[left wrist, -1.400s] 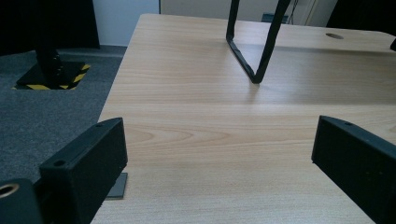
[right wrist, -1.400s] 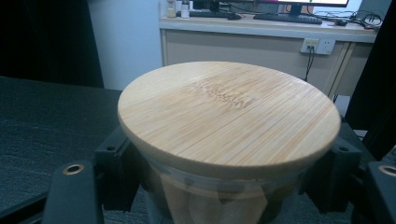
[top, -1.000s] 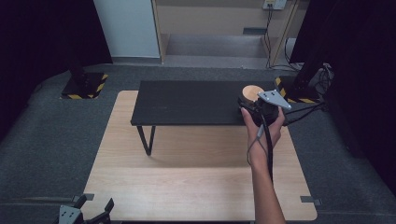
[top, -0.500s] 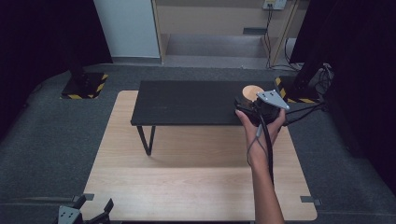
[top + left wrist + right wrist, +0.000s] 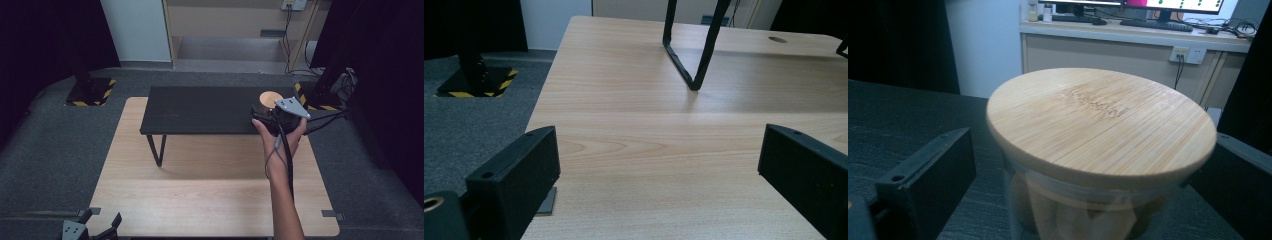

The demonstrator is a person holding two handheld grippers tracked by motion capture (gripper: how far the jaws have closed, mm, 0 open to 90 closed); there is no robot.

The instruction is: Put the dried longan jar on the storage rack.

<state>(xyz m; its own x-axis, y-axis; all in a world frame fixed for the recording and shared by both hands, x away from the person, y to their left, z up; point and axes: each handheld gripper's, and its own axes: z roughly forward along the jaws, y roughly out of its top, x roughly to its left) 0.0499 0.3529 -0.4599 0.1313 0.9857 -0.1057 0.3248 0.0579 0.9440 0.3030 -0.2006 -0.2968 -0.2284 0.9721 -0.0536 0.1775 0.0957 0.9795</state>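
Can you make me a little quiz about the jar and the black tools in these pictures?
1. True or false: the jar has a wooden lid on it.
2. What does the jar stand on? A. the carpet B. the black bench C. the wooden table
3. Fill in: the left tool has nothing between its jaws, and under it lies the ____ table.

Key: 1 true. 2 B. 3 wooden. The right tool, held by a hand, has its jaws on either side of the jar, still apart from it.
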